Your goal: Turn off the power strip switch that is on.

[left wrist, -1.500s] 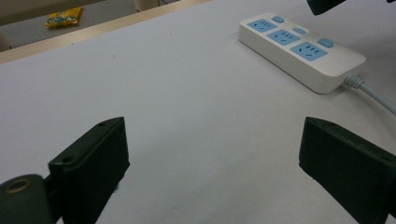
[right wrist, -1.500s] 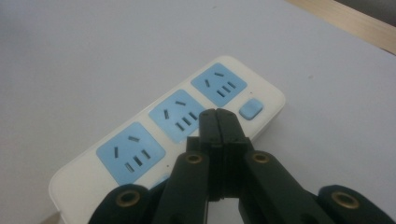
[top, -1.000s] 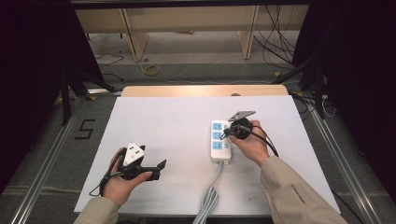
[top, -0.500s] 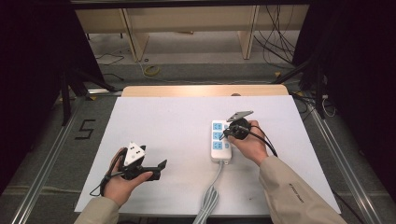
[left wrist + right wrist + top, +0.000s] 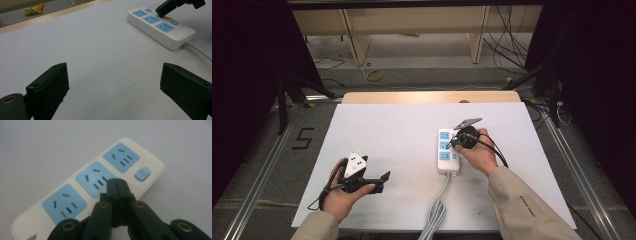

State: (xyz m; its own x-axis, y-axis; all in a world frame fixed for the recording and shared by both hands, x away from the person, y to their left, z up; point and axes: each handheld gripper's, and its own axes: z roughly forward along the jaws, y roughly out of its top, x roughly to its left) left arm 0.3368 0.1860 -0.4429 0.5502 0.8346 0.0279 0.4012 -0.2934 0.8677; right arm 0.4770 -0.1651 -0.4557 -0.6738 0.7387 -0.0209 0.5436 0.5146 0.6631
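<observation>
Right gripper view: our right tool (image 5: 116, 181), pinched together, sits on the power strip (image 5: 75, 195); our left tool (image 5: 112, 87) is wide.

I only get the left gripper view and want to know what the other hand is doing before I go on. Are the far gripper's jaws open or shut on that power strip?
Observer: The right gripper is shut, jaws pressed together with nothing between them.
Operator: Where does its tip sit?
Observer: In the right gripper view it sits over the power strip, at the edge of the middle socket, where that socket's switch would be.
Operator: How many switches can you see?
Observer: One blue switch shows beside an end socket.
Operator: And my own gripper?
Observer: The left gripper is open, held above the table.
</observation>
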